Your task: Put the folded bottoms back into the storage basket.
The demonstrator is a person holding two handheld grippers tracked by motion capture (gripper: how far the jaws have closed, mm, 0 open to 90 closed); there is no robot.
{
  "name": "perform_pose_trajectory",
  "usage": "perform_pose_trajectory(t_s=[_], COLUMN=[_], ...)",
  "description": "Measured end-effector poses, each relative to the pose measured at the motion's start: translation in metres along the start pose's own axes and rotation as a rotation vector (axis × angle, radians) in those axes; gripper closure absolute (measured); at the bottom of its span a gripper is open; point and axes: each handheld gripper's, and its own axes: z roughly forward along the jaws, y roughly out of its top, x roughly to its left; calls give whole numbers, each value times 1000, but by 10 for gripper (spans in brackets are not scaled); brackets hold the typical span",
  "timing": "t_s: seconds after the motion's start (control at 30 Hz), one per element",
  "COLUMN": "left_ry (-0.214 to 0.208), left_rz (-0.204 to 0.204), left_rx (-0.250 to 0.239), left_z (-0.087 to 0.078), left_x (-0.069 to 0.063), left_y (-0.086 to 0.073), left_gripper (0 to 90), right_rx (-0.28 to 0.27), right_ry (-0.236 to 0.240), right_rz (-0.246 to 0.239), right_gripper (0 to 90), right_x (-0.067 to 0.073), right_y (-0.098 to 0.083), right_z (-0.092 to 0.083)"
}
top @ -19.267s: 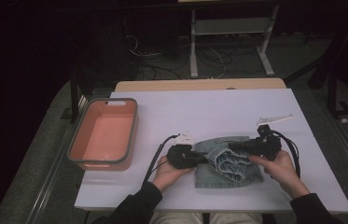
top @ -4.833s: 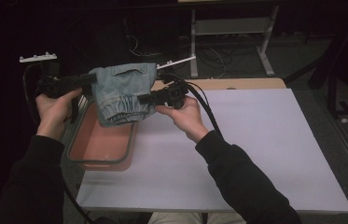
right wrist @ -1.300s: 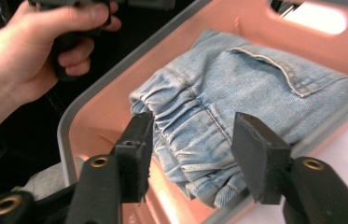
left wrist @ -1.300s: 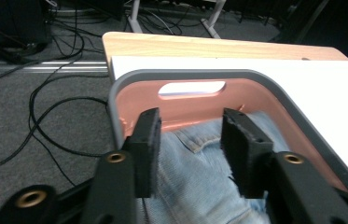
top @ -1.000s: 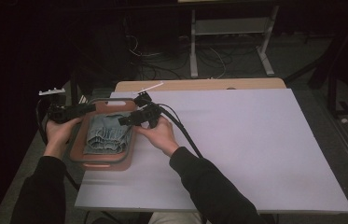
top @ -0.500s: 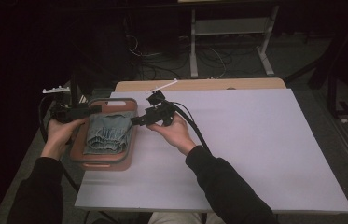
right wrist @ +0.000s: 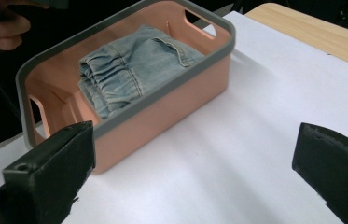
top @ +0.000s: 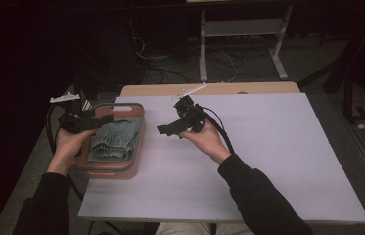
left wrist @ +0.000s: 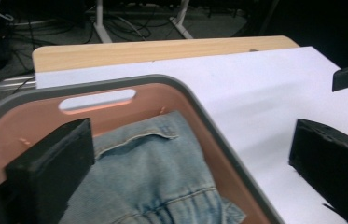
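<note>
Two hand-held grippers, both with jaws wide apart and nothing between them; each pair has just been opening.

Left gripper: at the left rim of the basket, jaws pointing across it above the cloth, touching neither cloth nor rim as far as the left gripper view shows. The left hand grips it from below, forearm coming up along the table's left edge.

Right gripper: held clear over bare table just right of the basket, jaws aimed back toward it. The right hand holds it with the wrist cocked, sleeve running down to the near edge; its cable loops off to the right.

Folded denim garment: lies inside the basket, elastic waistband toward the near end, a pocket flap showing toward the far end.

Pink basket: grey rim, slot handles in the end walls; stands at the table's left edge.

White table surface: open and bare to the right of the basket, out to the far and right edges; a wooden strip runs along the far side.
</note>
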Motion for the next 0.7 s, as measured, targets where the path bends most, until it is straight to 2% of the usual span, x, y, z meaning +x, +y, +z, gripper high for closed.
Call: perform_pose_trajectory(t_s=[0.27, 0.7], left_ry=[10, -26], left_rz=[12, 41], left_rx=[-19, -78], left_z=[-2, -3], left_x=[-16, -44], left_y=[-5, -15], left_gripper=[0, 0], right_rx=[-22, -46], right_ry=[-13, -41], right_rz=[15, 66], right_gripper=[0, 0], right_x=[-16, -42], right_y=[-18, -56], right_z=[-27, -61])
